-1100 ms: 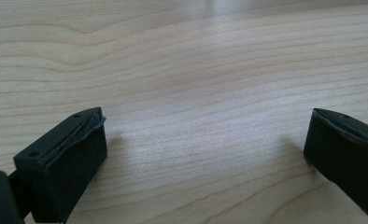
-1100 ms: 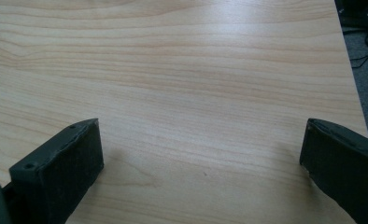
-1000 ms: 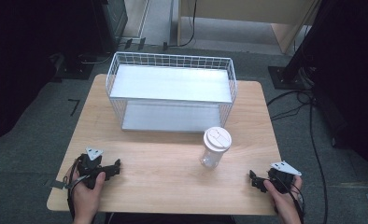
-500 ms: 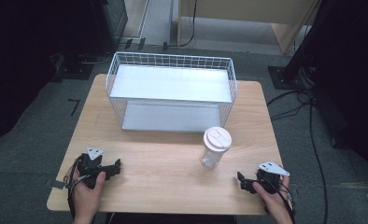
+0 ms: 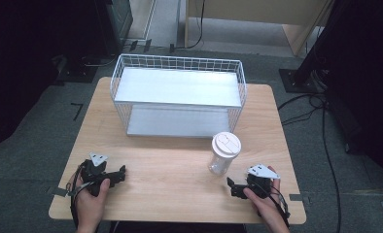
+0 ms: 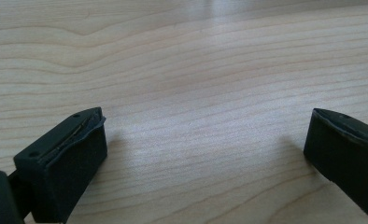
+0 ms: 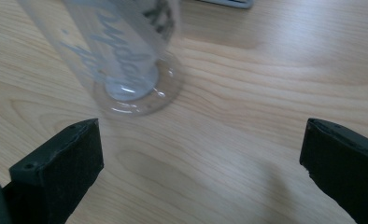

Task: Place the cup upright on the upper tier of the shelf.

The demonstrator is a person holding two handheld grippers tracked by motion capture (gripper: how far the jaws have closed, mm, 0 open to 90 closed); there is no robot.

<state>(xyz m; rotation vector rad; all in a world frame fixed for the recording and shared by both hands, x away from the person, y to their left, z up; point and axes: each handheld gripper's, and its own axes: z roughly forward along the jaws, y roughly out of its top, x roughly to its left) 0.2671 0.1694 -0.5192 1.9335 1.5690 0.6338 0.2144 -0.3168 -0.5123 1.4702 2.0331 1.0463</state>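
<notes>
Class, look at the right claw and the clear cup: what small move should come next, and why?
Probably ease the right claw forward and a little left toward the clear cup. Its jaws stand wide open with nothing between them, and in the right gripper view the cup's base lies ahead, nearer the left jaw, not yet between them.

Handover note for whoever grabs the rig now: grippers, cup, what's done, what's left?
Left gripper: open, low over the table at its near left, holding nothing.
Right gripper: open, near right, aimed at the clear plastic cup, not touching it.
Cup: upright, white lid on, in front of the wire basket.
Done: nothing gripped yet.
Left: probably close on the cup and move it, perhaps into the basket.
</notes>
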